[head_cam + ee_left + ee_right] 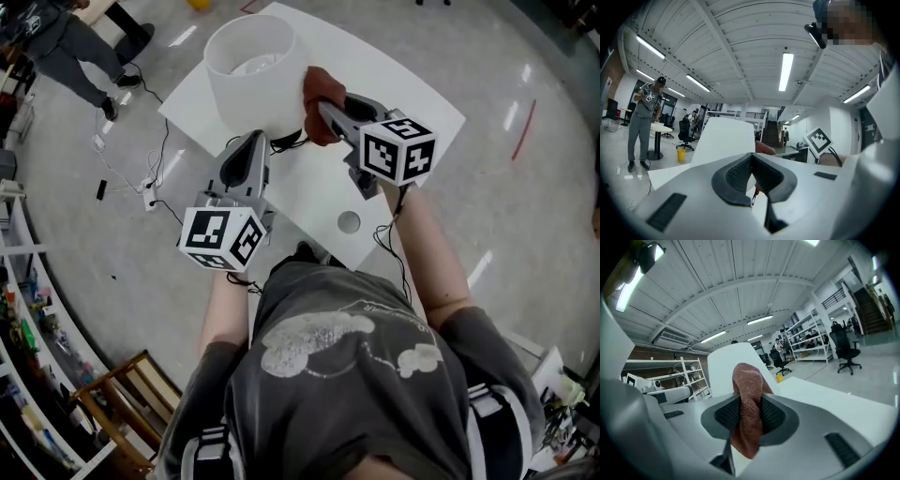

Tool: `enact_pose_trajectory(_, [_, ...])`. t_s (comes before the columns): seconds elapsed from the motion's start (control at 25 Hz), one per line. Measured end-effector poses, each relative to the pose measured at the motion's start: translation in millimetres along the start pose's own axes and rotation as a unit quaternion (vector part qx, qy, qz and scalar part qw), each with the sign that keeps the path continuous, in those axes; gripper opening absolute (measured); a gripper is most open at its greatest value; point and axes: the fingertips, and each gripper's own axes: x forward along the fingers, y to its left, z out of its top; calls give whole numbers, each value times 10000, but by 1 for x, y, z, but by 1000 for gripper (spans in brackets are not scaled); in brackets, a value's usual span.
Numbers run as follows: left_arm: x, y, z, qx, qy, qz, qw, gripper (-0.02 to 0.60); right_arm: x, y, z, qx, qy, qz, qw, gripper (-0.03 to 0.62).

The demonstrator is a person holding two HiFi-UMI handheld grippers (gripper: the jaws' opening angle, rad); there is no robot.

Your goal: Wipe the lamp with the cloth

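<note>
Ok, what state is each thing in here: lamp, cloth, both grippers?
lamp: upright on the white table, shade in place.
cloth: bunched, clamped, up at the side of the shade.
right gripper: shut on the cloth.
left gripper: shut, nothing between its jaws, low beside the lamp.

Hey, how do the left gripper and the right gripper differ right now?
The right gripper is shut on the reddish-brown cloth, while the left gripper is shut with nothing between its jaws. The right gripper holds its cloth at the side of the white lamp shade; the left gripper points lower, under the shade's rim. Both are over the white table and aimed toward the lamp.
</note>
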Motion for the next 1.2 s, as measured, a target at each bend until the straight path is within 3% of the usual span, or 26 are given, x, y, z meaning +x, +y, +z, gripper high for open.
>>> enact_pose_trajectory(0.32, [5, 16, -20, -144, 266, -231, 9993, 8, 4, -22, -36, 441, 286, -492, 9974, 92])
enact_pose_trajectory(0.6, [22, 12, -7, -191, 87, -369, 9991, 8, -18, -37, 9, 157, -58, -716, 9973, 92])
enact_pose_trajectory(0.76, [40, 3, -4, -253, 66, -206, 9994, 8, -23, -42, 55, -59, -339, -364, 9987, 92])
enact_pose_trajectory(1.0, [31, -6, 6, -86, -194, 360, 9991, 8, -22, -34, 79, -867, -473, 75, 9951, 92])
enact_pose_trajectory(1.2, [33, -16, 25, 144, -268, 924, 9953, 8, -1, -17, 102, -1097, -360, 906, 9892, 92])
